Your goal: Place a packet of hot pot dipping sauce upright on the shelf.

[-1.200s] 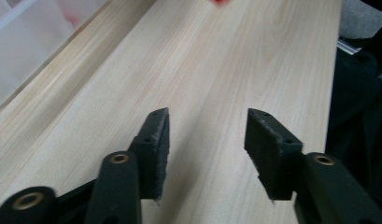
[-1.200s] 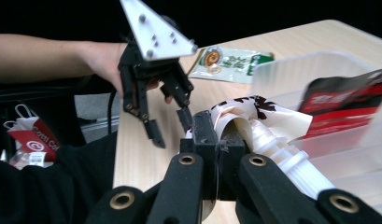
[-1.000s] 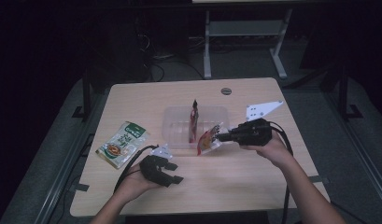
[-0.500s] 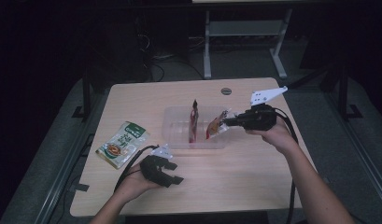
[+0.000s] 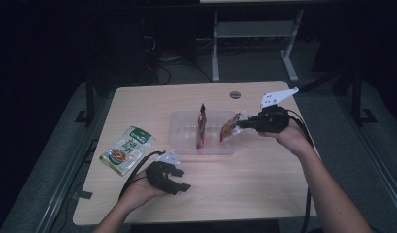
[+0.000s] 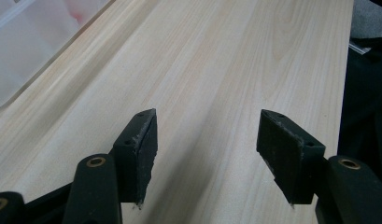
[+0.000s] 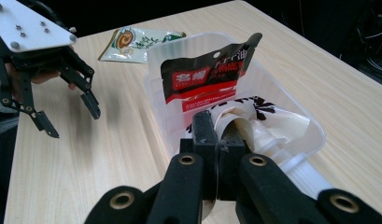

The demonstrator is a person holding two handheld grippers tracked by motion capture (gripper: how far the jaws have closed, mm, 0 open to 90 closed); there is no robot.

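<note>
A clear plastic bin point(image 5: 184, 133) sits mid-table with a red-and-black packet point(image 5: 201, 127) upright inside. My right gripper point(image 5: 242, 124) is shut on a second packet point(image 5: 228, 129), orange and white, holding it over the bin's right end. In the right gripper view the jaws point(image 7: 219, 133) pinch this white packet with black print point(image 7: 268, 116) just inside the bin's rim point(image 7: 314, 135), in front of the red-and-black packet point(image 7: 207, 74). My left gripper point(image 5: 182, 178) rests low near the table's front left, open, with bare wood between its jaws point(image 6: 212, 135).
A green snack packet point(image 5: 126, 149) lies flat on the table left of the bin, also in the right gripper view point(image 7: 142, 39). A small round grommet point(image 5: 235, 94) sits near the far edge. Bare wood stretches in front of the bin.
My right gripper has carried its packet away from the bin's front edge, farther back and to the right, over the bin's right end. The left gripper has stayed put.
</note>
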